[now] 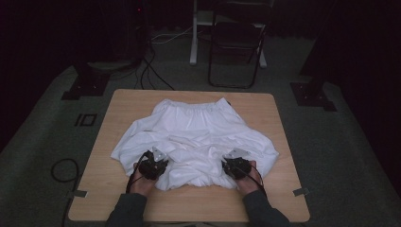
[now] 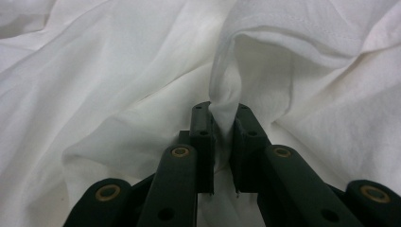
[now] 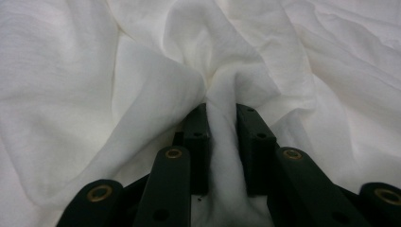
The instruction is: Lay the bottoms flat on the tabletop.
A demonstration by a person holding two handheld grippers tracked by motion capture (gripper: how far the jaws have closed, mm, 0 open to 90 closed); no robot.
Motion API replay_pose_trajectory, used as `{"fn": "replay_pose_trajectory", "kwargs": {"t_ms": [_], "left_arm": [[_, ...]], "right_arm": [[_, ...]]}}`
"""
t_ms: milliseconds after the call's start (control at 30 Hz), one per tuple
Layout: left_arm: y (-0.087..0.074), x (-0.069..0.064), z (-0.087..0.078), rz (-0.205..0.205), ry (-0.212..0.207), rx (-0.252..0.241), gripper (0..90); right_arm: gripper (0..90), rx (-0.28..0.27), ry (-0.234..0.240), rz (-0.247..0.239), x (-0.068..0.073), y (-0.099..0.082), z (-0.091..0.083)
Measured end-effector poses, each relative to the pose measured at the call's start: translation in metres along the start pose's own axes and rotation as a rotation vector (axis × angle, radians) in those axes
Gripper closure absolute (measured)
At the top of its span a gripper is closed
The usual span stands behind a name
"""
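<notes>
- A white garment (image 1: 196,137), rumpled and with a gathered elastic waistband at its far edge, lies spread across the middle of the wooden worktop (image 1: 118,189).
- The left tool (image 1: 152,165) sits at the garment's near edge on the left. In the left gripper view (image 2: 222,118) its jaws are clamped on a pinched ridge of the white cloth (image 2: 118,85).
- The right tool (image 1: 236,166) sits at the near edge on the right. In the right gripper view (image 3: 222,118) its jaws squeeze a thick fold of the cloth (image 3: 71,94).
- Both hands come in from the near side of the worktop, well apart.
- A black folding chair (image 1: 235,45) stands on the floor beyond the worktop.
</notes>
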State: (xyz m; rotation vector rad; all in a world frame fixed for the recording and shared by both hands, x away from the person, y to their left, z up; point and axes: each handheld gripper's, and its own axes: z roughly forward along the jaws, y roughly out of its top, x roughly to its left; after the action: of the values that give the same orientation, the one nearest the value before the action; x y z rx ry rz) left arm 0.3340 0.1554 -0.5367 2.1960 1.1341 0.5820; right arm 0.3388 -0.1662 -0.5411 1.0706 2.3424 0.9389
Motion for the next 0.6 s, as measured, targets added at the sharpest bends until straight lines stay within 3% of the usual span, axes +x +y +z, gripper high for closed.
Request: {"fn": "replay_pose_trajectory", "kwargs": {"t_ms": [133,300,467,600], "left_arm": [[0.010,0.005,0.008,-0.021,0.020,0.006,81.0],[0.011,0.005,0.005,-0.028,0.004,0.018,82.0],[0.007,-0.002,-0.016,-0.030,-0.044,-0.016,83.9],[0.001,-0.009,-0.041,-0.002,-0.072,-0.046,84.0]], "right_arm": [[76.0,0.007,-0.012,0.026,-0.007,0.010,0.010],[78.4,0.033,-0.007,0.039,-0.009,0.015,0.010],[82.3,0.027,0.007,0.046,-0.002,0.010,-0.005],[83.2,0.002,0.030,0.052,0.007,-0.002,-0.027]]}}
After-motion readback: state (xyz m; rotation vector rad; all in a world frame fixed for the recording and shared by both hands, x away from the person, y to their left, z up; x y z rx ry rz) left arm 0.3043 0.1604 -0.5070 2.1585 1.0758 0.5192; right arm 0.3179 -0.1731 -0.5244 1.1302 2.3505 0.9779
